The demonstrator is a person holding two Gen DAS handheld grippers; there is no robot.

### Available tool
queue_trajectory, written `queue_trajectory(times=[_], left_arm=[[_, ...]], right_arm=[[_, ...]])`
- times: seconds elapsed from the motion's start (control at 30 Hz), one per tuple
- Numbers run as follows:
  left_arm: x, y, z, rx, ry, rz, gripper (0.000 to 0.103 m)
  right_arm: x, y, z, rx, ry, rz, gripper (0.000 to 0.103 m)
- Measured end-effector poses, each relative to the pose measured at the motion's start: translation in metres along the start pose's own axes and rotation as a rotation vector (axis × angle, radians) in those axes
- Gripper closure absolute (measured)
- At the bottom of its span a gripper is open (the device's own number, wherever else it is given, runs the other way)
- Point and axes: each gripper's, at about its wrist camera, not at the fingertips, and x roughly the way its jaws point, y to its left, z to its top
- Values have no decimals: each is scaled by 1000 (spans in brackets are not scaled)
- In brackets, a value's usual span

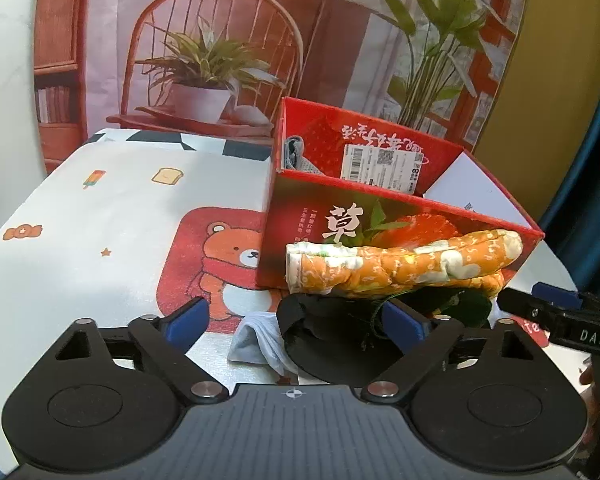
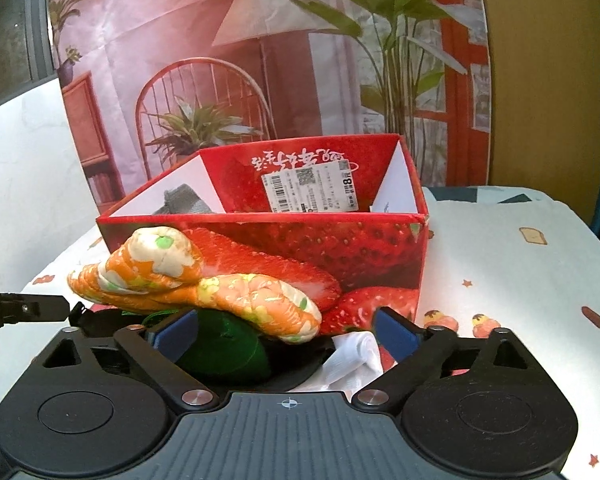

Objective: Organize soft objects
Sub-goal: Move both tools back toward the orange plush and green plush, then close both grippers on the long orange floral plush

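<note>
A red box [image 1: 384, 216] stands on the table [image 1: 100, 200]. Against its near wall lies an orange mitt [image 1: 400, 266] atop dark cloth [image 1: 332, 340], a white sock [image 1: 260, 344] beside. Both the left gripper [image 1: 296, 320] and right gripper [image 2: 286, 332] hang released just near the pile.

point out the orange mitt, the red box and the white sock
orange mitt [image 1: 400, 266], left wrist view, middle of its quilted body
red box [image 2: 380, 248], right wrist view, front wall
white sock [image 2: 356, 356], right wrist view, rolled top
</note>
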Motion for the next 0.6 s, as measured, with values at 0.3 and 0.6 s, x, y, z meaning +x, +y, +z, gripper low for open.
queue_trajectory(times=[0.3,0.6], left_arm=[[23,-15,10,103,-10,-20,16],[44,-16,14,125,-3,-100,26]], right_arm=[[12,-4,7,-62,-10,5,36],[28,-7,12,-73,14,46,45]])
